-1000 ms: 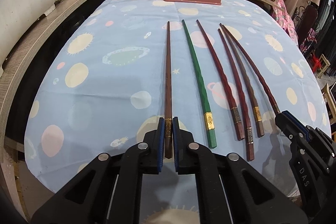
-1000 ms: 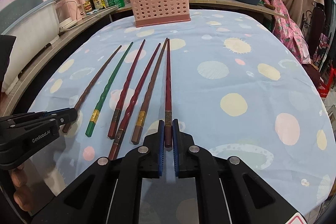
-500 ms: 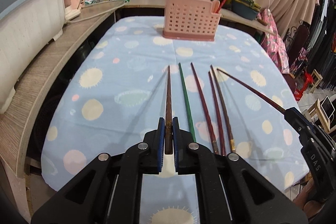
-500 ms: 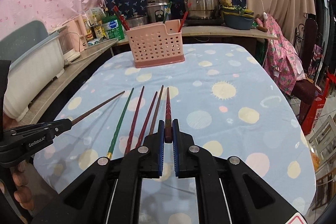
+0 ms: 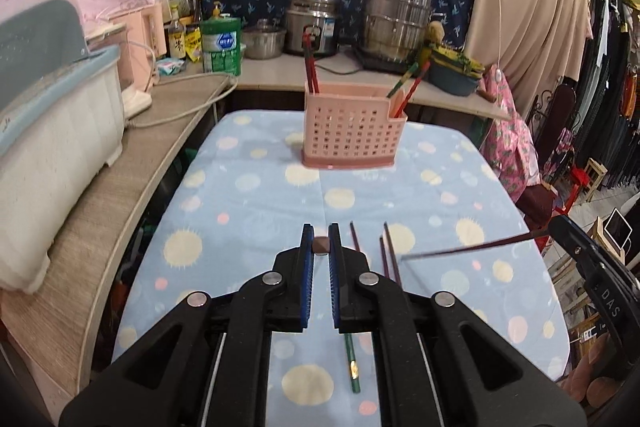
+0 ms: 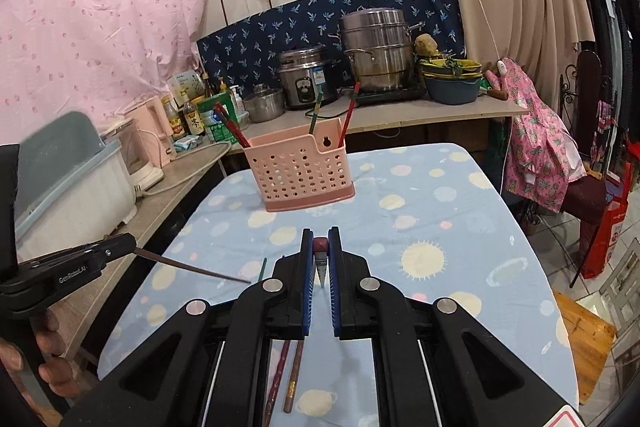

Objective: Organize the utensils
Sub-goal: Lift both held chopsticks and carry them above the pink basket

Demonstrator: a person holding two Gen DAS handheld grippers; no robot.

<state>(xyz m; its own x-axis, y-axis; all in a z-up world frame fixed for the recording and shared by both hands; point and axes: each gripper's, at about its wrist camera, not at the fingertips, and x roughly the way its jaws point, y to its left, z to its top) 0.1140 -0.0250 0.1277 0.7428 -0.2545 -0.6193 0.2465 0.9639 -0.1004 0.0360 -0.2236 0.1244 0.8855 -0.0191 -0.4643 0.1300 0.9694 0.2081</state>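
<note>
My left gripper [image 5: 321, 235] is shut on a brown chopstick [image 5: 321, 246], seen end-on between the blue pads and held up off the table. My right gripper [image 6: 320, 237] is shut on a dark red chopstick [image 6: 320, 245], also raised. Each gripper shows in the other's view: the right gripper [image 5: 556, 227] with its chopstick [image 5: 472, 247] slanting left, the left gripper [image 6: 130, 242] with its chopstick [image 6: 192, 267] slanting right. A green chopstick [image 5: 352, 363] and other dark ones [image 5: 390, 255] [image 6: 294, 379] lie on the tablecloth. The pink perforated basket [image 5: 352, 131] [image 6: 300, 171] stands at the far end, holding several chopsticks.
A wooden counter [image 5: 120, 195] runs along the left with a white and grey bin [image 5: 52, 147]. Steel pots [image 5: 400, 15] and bottles stand on the back counter. The table's right edge [image 6: 532, 259] drops to a floor with chairs and clothes. A hand's fingers [image 6: 44, 359] grip the left tool.
Both grippers have risen and tipped up, each lifting its chopstick off the table. The other chopsticks stay on the cloth; the basket now sits mid-view.
</note>
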